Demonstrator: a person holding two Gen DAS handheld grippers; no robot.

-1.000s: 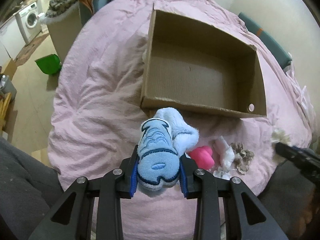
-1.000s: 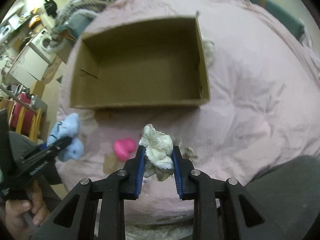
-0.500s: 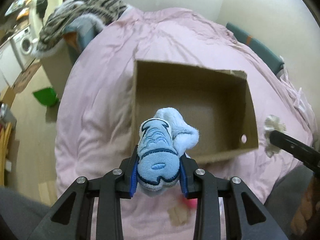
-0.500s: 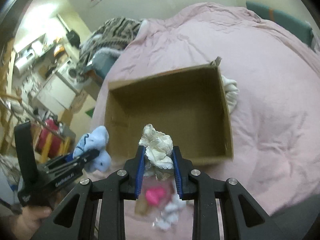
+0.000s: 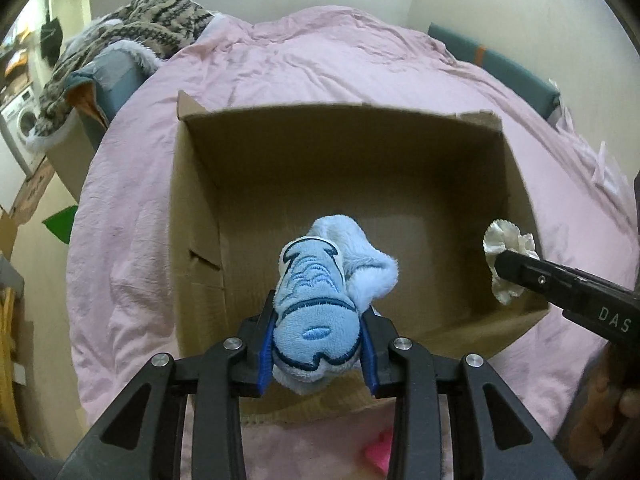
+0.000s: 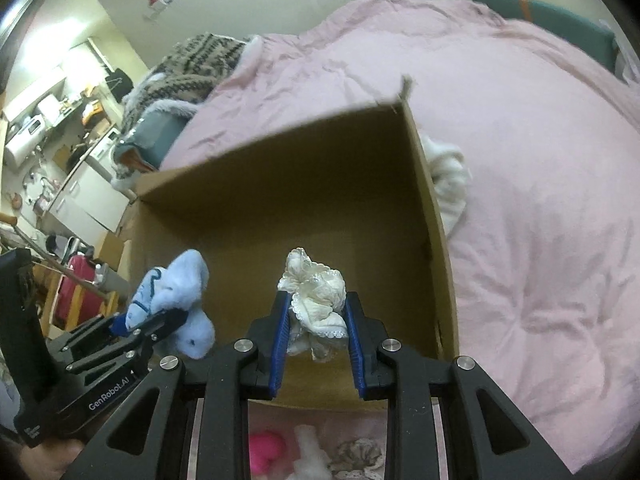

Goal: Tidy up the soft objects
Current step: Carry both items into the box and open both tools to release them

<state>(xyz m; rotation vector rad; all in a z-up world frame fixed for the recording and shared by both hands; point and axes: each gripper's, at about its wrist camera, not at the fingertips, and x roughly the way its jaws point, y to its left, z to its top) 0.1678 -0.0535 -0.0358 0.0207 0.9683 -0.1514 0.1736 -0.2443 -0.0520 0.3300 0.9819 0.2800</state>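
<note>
A striped fuzzy blanket (image 5: 132, 28) lies heaped at the far left edge of a bed covered by a pink duvet (image 5: 320, 60). An open cardboard box (image 5: 192, 216) sits on the duvet. The left gripper (image 5: 318, 354) clamps a light blue plush toy (image 5: 316, 312) above the box's near left part. To its right, the right gripper (image 6: 319, 338) pinches a cream lace scrunchie (image 6: 316, 300) over the box's near right side. A pink soft toy (image 6: 266, 450) lies on the duvet in front of the box, and a white cloth (image 6: 448, 176) rests just outside its right wall.
</note>
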